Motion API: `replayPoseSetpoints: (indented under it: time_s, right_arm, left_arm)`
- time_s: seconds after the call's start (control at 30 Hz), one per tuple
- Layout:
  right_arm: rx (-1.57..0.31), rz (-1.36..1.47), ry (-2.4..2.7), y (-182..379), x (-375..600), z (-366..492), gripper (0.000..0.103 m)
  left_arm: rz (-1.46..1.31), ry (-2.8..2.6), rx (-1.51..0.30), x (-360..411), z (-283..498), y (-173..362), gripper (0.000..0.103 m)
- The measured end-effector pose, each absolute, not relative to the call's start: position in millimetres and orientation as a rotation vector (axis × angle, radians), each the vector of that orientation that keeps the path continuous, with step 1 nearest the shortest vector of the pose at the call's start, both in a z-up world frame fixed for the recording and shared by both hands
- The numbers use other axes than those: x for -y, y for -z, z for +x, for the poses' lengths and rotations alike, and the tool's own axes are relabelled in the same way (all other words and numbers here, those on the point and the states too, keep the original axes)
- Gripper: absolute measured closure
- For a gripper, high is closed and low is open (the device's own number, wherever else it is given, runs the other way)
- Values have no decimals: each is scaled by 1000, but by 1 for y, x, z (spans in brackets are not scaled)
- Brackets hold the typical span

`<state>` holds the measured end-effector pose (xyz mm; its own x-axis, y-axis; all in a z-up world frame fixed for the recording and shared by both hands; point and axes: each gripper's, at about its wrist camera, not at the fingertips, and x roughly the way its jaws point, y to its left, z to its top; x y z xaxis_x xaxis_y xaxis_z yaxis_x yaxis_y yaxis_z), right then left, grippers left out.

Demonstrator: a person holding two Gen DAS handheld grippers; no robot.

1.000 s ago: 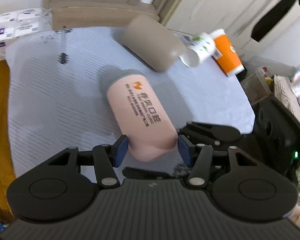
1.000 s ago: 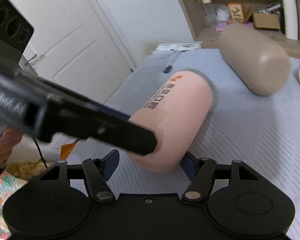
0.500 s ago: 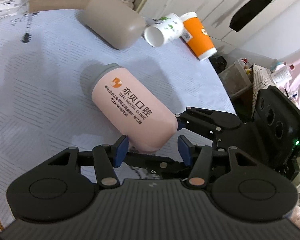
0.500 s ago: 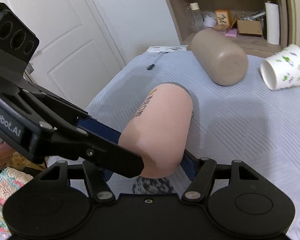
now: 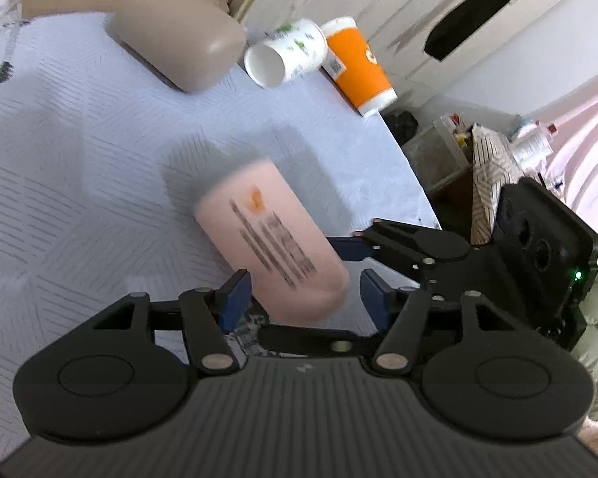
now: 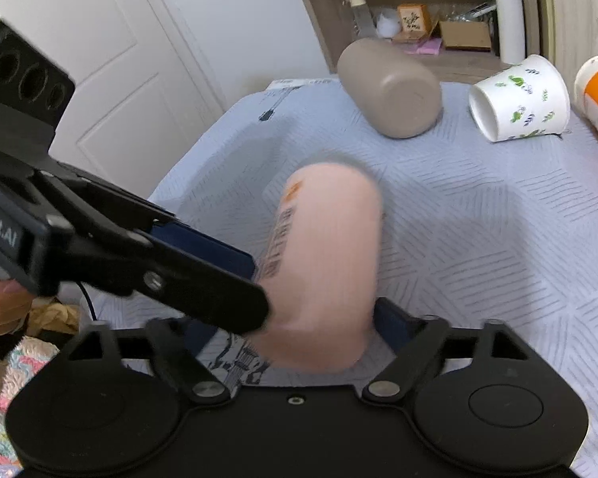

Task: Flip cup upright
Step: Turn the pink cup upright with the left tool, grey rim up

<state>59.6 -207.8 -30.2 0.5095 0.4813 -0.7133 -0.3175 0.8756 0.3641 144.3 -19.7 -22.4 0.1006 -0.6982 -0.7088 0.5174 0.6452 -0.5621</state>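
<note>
Pale blue quilted table (image 5: 79, 167) across both frames. Pink cup (image 5: 271, 247), blurred, lying tilted at centre, bracketed near its base by left gripper (image 5: 303, 292) and right gripper (image 6: 295, 326); contact on either unclear. Taupe cup (image 6: 390, 87), white leaf-print cup (image 6: 522, 99), orange cup (image 5: 357, 65) tipped over along the upper edge.

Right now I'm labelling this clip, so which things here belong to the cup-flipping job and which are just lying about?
In the job:
pink cup, blurred, tilted between both grippers
left gripper
right gripper

Lying about:
brown cup, on its side
white leaf-print paper cup, on its side
orange cup, on its side
paper towel roll on the shelf
</note>
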Motion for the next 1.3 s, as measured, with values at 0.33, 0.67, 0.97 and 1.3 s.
replayPoseSetpoints:
  time_s: [0.33,0.67,0.97,1.3]
  right_arm:
    - [-948,282,-567,17,229,71,13]
    - [-1019,250,-532,25,225,90,16]
    - [-1015,282,-536,26,238,86,34]
    - [-963,324,-543,27,256,70,34]
  left_arm:
    - [-306,871,-1153,7,153,36,31]
    - [-401,884,-1180,18,168,52,29]
    - [-376,878,-1189,31,167,58,26]
    - [-370,850,-1167,45,158,61,32]
